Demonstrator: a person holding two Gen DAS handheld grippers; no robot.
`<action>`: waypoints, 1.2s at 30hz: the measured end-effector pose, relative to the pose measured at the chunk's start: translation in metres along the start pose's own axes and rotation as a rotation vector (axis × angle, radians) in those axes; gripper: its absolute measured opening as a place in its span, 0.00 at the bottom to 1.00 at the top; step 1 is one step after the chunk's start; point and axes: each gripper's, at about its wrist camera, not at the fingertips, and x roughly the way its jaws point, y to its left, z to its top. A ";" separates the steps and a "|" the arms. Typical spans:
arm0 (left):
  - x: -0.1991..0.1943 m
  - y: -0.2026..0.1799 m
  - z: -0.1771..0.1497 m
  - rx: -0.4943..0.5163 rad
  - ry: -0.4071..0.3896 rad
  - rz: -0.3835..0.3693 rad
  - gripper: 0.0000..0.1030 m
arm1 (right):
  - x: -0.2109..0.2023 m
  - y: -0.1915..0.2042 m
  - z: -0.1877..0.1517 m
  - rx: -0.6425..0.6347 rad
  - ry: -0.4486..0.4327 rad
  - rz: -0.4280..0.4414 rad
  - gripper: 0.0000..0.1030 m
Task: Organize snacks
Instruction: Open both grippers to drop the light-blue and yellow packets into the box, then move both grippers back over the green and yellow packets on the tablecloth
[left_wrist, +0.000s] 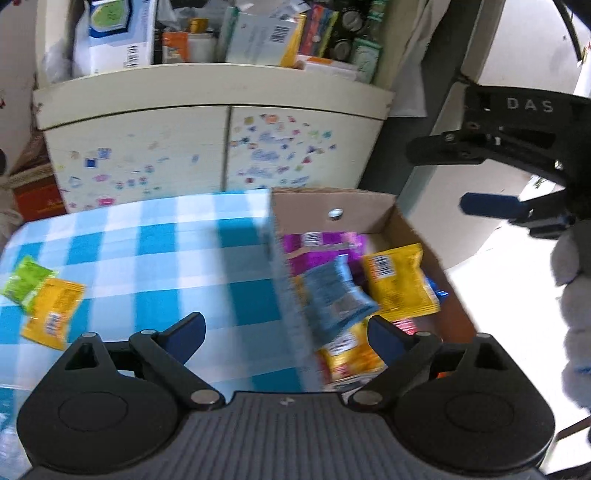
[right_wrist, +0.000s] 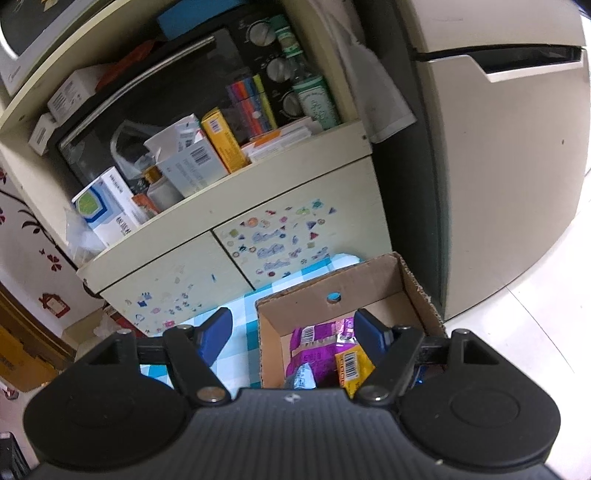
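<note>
At the surface's right edge, over the box (left_wrist: 369, 206), we hold both tongs (left_wrist: 286, 328) (right_wrist: 291, 332) open, empty, the blue packet (left_wrist: 336, 295) dropping among the snacks.

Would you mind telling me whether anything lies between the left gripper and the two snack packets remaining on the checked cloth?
Nothing visible does. The green packet and the yellow packet lie on open blue checked cloth, left of the left gripper, whose jaws stand open and empty.
</note>
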 end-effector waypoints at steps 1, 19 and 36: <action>-0.001 0.005 0.000 0.004 0.003 0.011 0.94 | 0.001 0.002 -0.001 -0.006 0.003 0.000 0.71; -0.017 0.140 0.017 -0.095 0.050 0.305 0.96 | 0.024 0.055 -0.022 -0.179 0.060 0.042 0.71; -0.006 0.256 0.020 -0.458 0.038 0.306 0.97 | 0.052 0.124 -0.068 -0.378 0.144 0.175 0.71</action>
